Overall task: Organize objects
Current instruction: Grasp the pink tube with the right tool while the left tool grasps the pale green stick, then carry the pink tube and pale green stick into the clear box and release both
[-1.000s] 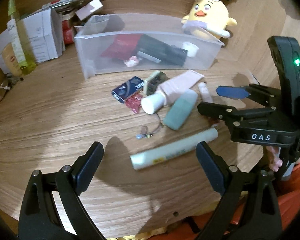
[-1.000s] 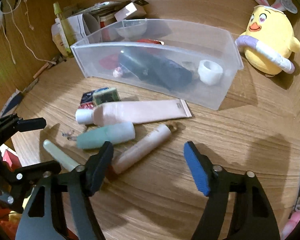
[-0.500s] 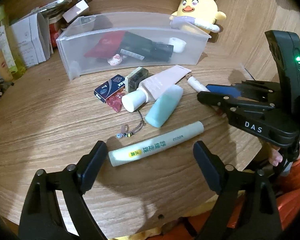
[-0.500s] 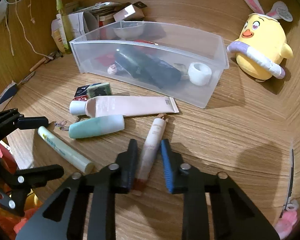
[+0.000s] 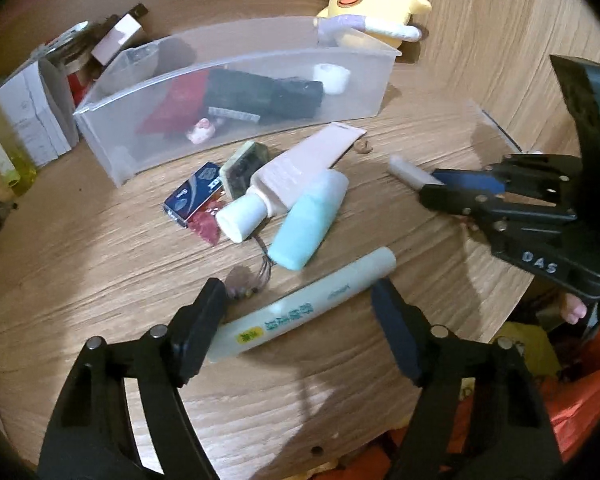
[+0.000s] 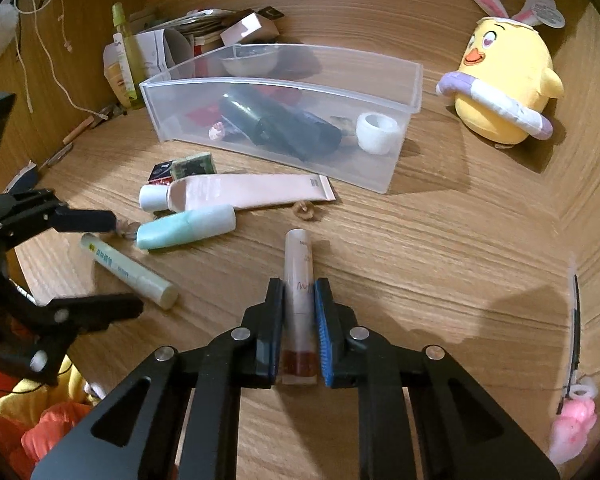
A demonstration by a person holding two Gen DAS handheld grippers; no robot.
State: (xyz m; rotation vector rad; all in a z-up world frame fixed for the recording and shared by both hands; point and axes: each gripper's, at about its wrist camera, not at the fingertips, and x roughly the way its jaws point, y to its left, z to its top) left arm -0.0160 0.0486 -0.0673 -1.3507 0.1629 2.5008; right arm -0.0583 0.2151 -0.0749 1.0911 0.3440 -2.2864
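My right gripper (image 6: pixel 299 292) is shut on a slim pinkish tube (image 6: pixel 298 276) with a dark red end; the tube (image 5: pixel 410 170) pokes out of its fingers in the left wrist view. My left gripper (image 5: pixel 300 300) straddles a long pale green tube (image 5: pixel 300 312) lying on the wooden table (image 5: pixel 100 272); its jaws are closing and do not press on the tube. Beyond lie a teal bottle (image 5: pixel 308 224), a pink tube with a white cap (image 5: pixel 288 176) and a clear plastic bin (image 5: pixel 236 96) holding dark items.
A yellow chick plush (image 6: pixel 504 76) sits at the back right. Small boxes (image 5: pixel 216 184) and a charm on a cord (image 5: pixel 248 280) lie near the tubes. Cartons and bottles (image 6: pixel 140 48) crowd the back left. The table's front edge (image 5: pixel 260 456) is close below my left gripper.
My right gripper closed on the slim pinkish tube and carried it a little toward the right. My left gripper moved in over the pale green tube and its jaws narrowed.
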